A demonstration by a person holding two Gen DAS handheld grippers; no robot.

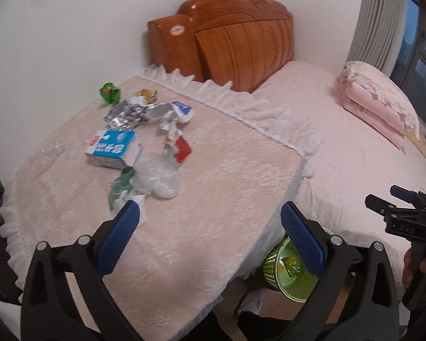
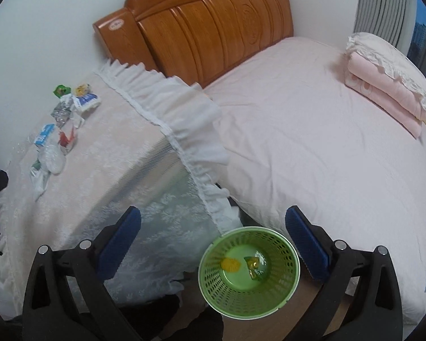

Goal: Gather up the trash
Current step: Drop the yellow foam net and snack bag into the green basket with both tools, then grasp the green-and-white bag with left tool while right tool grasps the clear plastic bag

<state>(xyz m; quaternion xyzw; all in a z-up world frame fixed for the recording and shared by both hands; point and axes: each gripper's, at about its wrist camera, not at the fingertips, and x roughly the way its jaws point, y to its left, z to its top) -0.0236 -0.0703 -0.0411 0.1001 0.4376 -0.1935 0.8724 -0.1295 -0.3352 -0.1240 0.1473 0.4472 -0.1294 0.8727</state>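
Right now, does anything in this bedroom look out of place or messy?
Yes. A heap of trash sits on the lace-covered table beside the bed: a blue milk carton, crumpled foil, clear plastic and a green wrapper. The green bin on the floor holds only two small scraps. Both grippers are open and empty.

Left tongs (image 1: 210,221) spread wide and empty above the lace-covered bench (image 1: 213,187), trash pile (image 1: 144,130) beyond them toward the wall, blue milk carton (image 1: 112,149) within it, green basket (image 1: 292,270) below the bench's right edge, bed (image 1: 355,147) right of the bench.
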